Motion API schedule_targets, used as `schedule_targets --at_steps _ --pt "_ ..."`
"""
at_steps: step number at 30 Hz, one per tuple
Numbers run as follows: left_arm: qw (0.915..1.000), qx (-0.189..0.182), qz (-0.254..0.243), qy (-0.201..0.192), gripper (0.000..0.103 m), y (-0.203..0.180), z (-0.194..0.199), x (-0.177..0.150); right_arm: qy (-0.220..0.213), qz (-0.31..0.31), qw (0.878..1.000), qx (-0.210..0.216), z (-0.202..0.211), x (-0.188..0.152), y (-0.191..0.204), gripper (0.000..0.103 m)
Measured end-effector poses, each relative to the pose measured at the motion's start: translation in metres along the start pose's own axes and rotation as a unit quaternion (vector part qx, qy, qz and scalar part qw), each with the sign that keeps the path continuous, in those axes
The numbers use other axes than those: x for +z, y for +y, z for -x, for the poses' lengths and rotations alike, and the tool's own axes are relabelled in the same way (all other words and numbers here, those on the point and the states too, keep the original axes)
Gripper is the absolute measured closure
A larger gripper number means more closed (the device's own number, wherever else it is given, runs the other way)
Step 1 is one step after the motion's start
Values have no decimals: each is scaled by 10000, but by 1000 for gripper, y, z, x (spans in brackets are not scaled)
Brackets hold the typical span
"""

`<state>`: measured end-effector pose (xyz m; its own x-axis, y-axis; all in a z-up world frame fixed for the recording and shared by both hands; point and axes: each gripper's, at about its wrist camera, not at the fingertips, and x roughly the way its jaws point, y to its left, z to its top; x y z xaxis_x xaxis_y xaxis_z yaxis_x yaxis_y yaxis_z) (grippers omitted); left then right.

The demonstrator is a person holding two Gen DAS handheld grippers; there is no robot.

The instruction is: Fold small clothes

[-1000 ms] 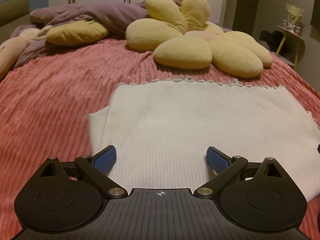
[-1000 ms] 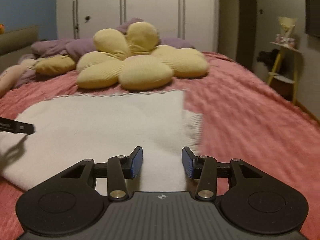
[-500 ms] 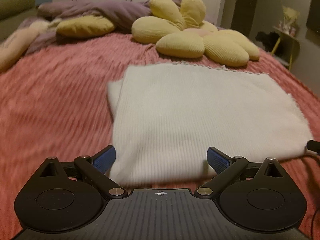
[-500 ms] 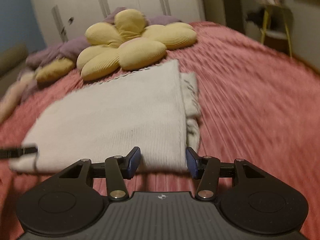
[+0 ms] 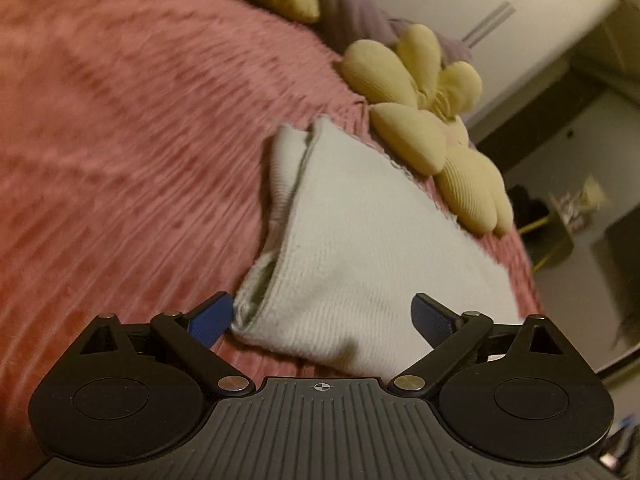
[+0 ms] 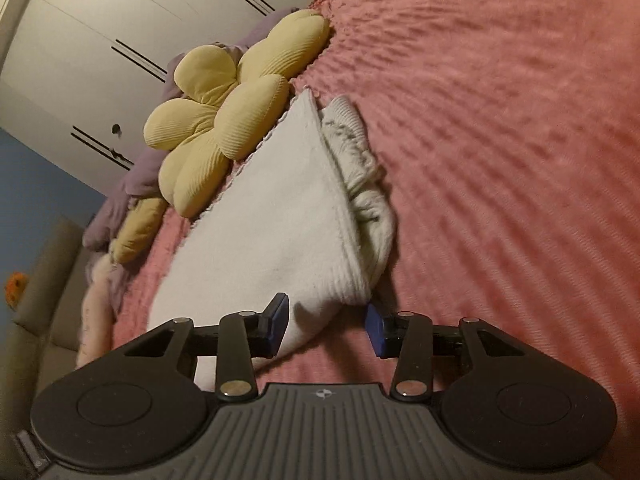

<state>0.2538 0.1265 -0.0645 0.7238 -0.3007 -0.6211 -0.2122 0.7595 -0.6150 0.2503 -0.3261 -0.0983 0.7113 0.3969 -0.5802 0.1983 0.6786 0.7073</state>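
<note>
A white ribbed knit garment (image 5: pixel 360 248) lies folded flat on the pink bedspread (image 5: pixel 120 140). My left gripper (image 5: pixel 322 318) is open, its blue pads astride the garment's near left corner, where the folded layers gape. In the right wrist view the same garment (image 6: pixel 280 216) shows with a bunched sleeve along its right edge. My right gripper (image 6: pixel 326 326) is open, with the near right corner of the garment between its pads. Both views are rolled to the side.
A yellow flower-shaped cushion (image 5: pixel 436 132) (image 6: pixel 224 120) lies just beyond the garment's far edge. A purple blanket (image 5: pixel 348 20) and white wardrobe doors (image 6: pixel 120 32) are behind it. A yellow side table (image 5: pixel 560 232) stands off the bed's right side.
Both grippers have pulled back to the garment's near edge and rolled sideways, each now straddling a near corner. Both remain open.
</note>
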Motion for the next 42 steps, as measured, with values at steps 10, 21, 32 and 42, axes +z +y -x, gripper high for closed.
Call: schedule_targets --at_steps 10,21,32,42 --pt "9995 135 247 130 53 25 -5 17 -579 1595 9782 -1199 -2 -10 31 95" --pt "9985 -369 143 368 14 16 -22 34 -1106 2352 9517 -1631 21 -19 58 86" --pt "9959 -419 211 775 34 25 -49 51 -1066 2963 9437 -1015 17 -26 69 83" --pt "9892 -872 754 906 44 42 -57 59 -540 3371 9381 -579 -20 -53 103 83"
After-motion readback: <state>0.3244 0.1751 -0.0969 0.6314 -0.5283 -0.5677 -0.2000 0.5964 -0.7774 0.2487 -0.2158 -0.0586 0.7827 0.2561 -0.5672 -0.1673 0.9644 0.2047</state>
